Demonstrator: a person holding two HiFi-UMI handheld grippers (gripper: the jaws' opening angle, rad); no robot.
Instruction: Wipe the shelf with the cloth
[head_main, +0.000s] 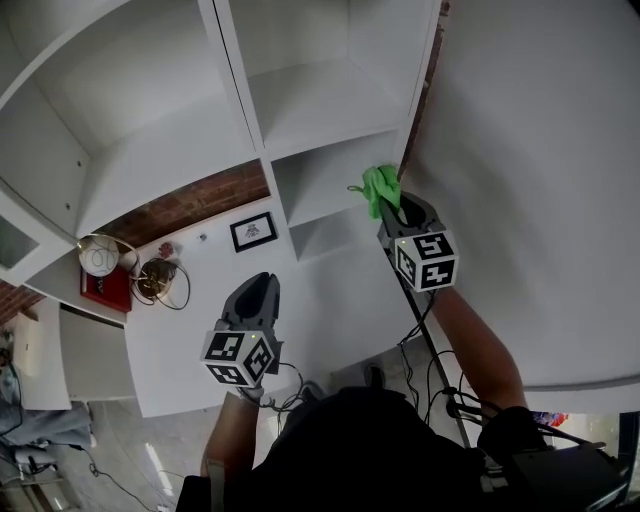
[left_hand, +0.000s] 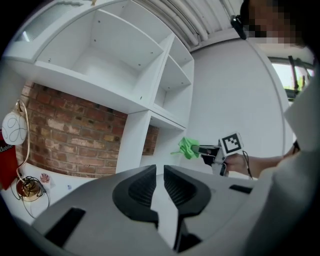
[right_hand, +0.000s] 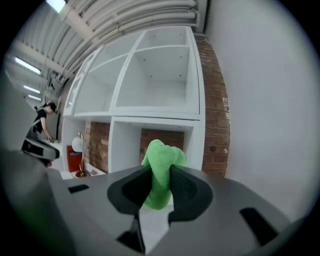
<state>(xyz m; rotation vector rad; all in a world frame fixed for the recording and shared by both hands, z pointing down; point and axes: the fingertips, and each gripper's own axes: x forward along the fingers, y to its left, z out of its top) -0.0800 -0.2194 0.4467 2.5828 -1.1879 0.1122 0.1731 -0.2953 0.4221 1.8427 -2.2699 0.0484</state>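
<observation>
The right gripper (right_hand: 160, 187) pinches the green cloth (right_hand: 161, 159), whose bunched end points at the white shelf (right_hand: 150, 116) straight ahead, near but not touching. The left gripper (left_hand: 160, 186) (empty, jaws almost together) hangs farther back.

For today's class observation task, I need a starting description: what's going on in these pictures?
A person stands at a white shelf unit with a gripper in each hand. The right gripper is shut on a green cloth, raised toward the unit's lower right compartments; contact with the shelf isn't clear. The left gripper hangs lower, jaws close together, holding nothing.
</observation>
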